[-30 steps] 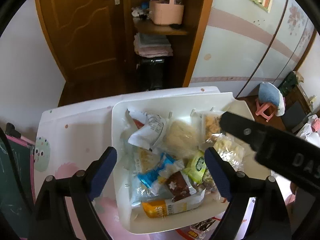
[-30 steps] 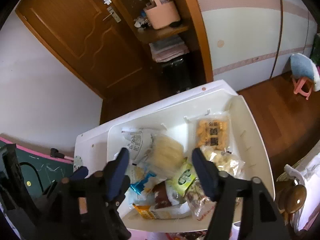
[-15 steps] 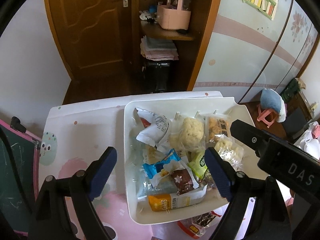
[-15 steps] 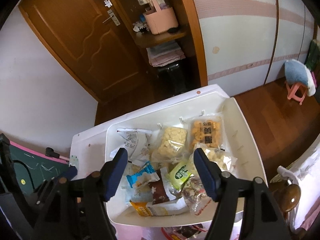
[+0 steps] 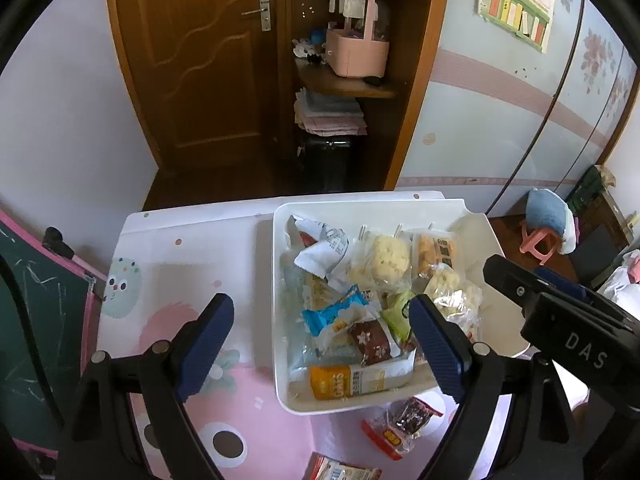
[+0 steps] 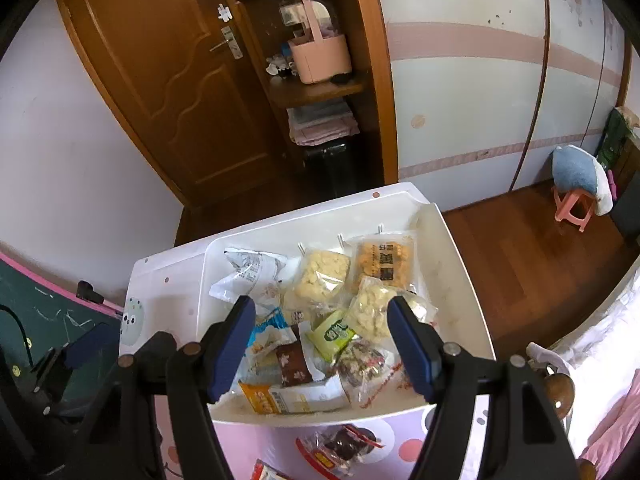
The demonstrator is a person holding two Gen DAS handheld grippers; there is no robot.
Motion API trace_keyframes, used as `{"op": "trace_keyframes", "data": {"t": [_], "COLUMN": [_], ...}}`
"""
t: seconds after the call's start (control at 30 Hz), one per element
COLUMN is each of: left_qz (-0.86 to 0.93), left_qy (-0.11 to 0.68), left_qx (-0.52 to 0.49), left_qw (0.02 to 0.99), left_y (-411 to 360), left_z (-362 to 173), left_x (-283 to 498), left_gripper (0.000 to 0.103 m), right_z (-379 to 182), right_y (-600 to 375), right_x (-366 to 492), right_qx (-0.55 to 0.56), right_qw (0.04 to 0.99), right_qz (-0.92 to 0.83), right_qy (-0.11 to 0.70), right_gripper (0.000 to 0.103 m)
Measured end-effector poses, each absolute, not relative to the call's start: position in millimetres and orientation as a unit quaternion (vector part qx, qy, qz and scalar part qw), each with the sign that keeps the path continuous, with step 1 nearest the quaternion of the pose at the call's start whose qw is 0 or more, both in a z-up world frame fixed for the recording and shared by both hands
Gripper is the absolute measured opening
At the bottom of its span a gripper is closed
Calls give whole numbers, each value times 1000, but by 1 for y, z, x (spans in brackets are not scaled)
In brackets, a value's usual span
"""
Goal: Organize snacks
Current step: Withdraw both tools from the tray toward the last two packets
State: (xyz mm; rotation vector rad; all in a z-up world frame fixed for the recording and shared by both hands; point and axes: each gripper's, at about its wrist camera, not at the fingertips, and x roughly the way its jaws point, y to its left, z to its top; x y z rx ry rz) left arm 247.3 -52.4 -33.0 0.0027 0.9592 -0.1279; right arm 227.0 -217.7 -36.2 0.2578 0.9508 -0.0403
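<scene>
While half buried under other snacks (image 5: 360,304), an orange packet (image 6: 288,396) beneath both grippers' spread, empty jaws.

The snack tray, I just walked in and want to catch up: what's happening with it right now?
A person holds two tongs above a white tray heaped with wrapped snacks. The left tongs and the right tongs are both open and hold nothing. Inside the tray lie an orange packet, a blue packet and a green packet, among others. Two packets lie outside on the pink mat, not yet sorted in.
</scene>
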Motion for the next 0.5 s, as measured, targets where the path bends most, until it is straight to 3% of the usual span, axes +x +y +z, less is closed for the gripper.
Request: {"op": "trace_keyframes", "data": {"t": [0.5], "left_qz": [-44], "left_qy": [446], "left_qx": [-11], "left_qw": [894], "left_y": [-49], "left_z": [-23], "left_x": [196], "left_gripper": [89], "right_z": [-24], "right_y": [-223], "right_x": [167], "right_qx": [87], "right_qw": [893], "right_qz": [-16], "right_qy": [441], "right_gripper": [69]}}
